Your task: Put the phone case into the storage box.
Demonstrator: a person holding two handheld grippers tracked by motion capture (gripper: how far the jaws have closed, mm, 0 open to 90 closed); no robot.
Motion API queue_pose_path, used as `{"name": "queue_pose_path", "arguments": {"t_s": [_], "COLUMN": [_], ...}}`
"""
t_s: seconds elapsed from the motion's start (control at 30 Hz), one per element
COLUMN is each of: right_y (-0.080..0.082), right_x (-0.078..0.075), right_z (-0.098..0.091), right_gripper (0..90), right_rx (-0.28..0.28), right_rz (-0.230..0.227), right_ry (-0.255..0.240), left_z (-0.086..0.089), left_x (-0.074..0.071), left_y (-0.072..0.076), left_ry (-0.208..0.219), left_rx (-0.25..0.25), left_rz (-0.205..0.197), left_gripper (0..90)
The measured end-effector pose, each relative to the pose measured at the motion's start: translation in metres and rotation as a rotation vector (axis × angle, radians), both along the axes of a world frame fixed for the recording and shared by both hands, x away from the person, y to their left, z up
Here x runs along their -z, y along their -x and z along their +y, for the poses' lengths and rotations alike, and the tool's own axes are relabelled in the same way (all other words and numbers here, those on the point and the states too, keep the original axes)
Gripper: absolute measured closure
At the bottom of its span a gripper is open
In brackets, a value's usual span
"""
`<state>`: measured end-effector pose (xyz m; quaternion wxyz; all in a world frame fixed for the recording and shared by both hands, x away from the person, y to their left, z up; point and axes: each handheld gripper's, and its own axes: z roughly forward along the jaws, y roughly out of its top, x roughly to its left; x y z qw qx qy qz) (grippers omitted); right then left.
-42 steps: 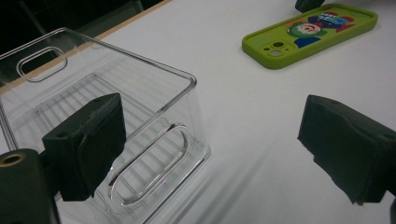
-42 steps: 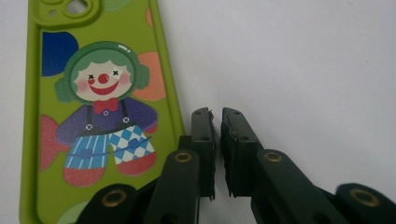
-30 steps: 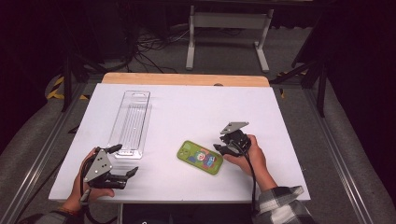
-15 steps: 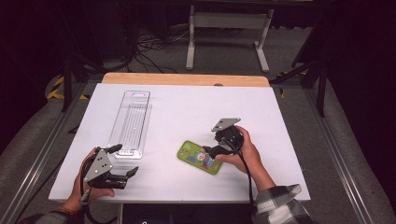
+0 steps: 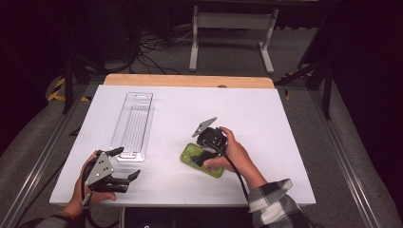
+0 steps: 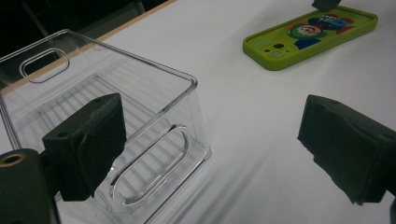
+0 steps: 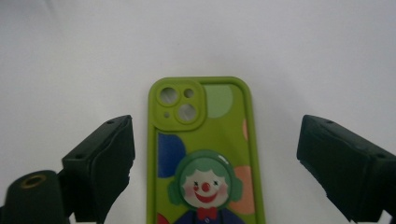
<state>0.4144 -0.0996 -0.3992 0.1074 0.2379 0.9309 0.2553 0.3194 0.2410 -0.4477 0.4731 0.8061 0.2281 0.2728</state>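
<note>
1. We held the right tongs over the lime-green rubbery phone case with a clown picture, which lay flat on the white worktop; the jaws had just been opening and straddled it without touching.
2. Our left tongs hung released beside the clear plastic tray.
3. Closing off-centre could skid the case away.

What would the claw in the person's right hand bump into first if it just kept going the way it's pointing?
Most likely the green phone case. The right claw points along it, jaws open either side without touching. It seems angled down toward the case; past the case's camera end there's bare white table, though depth is hard to judge.
</note>
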Motion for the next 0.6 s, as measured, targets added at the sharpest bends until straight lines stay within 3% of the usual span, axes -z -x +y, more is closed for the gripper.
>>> {"name": "queue_pose_path", "arguments": {"t_s": [0.27,0.57,0.6], "right_y": [-0.013,-0.023,-0.024], "right_x": [0.014,0.03,0.032], "right_z": [0.029,0.045,0.047], "right_gripper": [11.5,10.9,11.2], "right_rx": [-0.016,-0.022,-0.016], "right_rz": [0.074,0.123,0.133], "right_ry": [0.109,0.205,0.213], "left_z": [-0.001,-0.002,-0.001], "left_x": [0.001,0.001,0.0], "left_y": [0.0,0.001,0.0], "left_ry": [-0.001,0.003,-0.009], "left_rx": [0.005,0.008,0.006], "left_rz": [0.009,0.01,-0.005], "left_gripper": [8.4,8.4,8.5]}}
